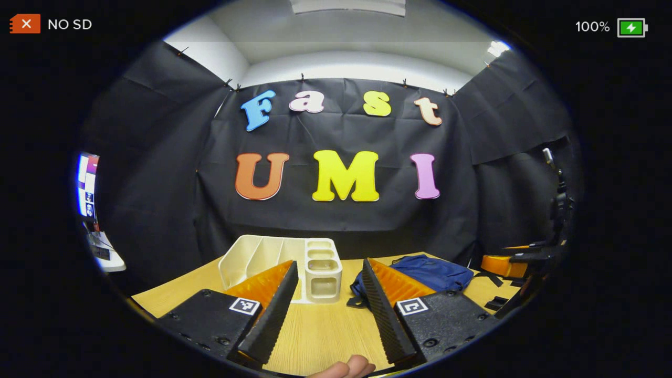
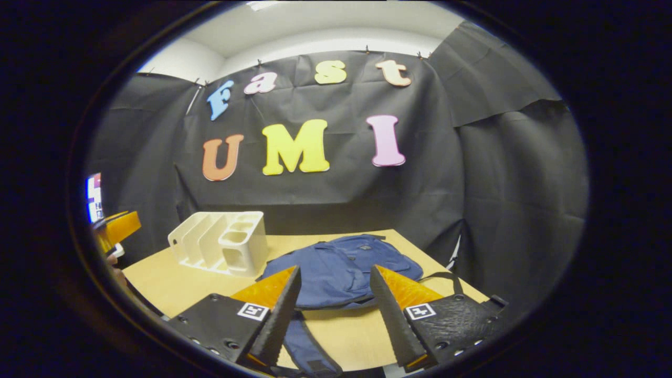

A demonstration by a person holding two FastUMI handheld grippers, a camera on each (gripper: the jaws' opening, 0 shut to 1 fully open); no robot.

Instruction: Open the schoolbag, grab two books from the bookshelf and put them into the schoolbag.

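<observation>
A wooden table [image 2: 173, 283] with a pale grain fills the lower part of both views, set inside a booth walled with black cloth [image 2: 472, 173]; above the cloth runs a strip of white wall and ceiling [image 1: 346, 63].

On the table lies the schoolbag [image 2: 341, 273], dark blue and flattened on its side; in the right gripper view it sits in the middle of the table, directly ahead of the fingers, with one strap [image 2: 307, 341] trailing toward the near edge; its flap appears closed, though the zip is too small to make out. In the left gripper view the same schoolbag shows to the right of centre, partly hidden behind a finger.

Just to the left of the schoolbag stands the bookshelf [image 2: 220, 249], a white plastic rack with slanted dividers and small square compartments at the end nearest the bag; whether any books stand in it I cannot tell.

The left gripper [image 1: 328, 273] hovers above the near table edge, jaws spread wide, holding nothing; a fingertip [image 1: 349, 367] of the person shows at the bottom edge. The right gripper [image 2: 334, 277] likewise hangs over the table, jaws wide apart and empty, aimed at the schoolbag.

At the far left edge of both views glows a small screen [image 1: 86, 184].
</observation>
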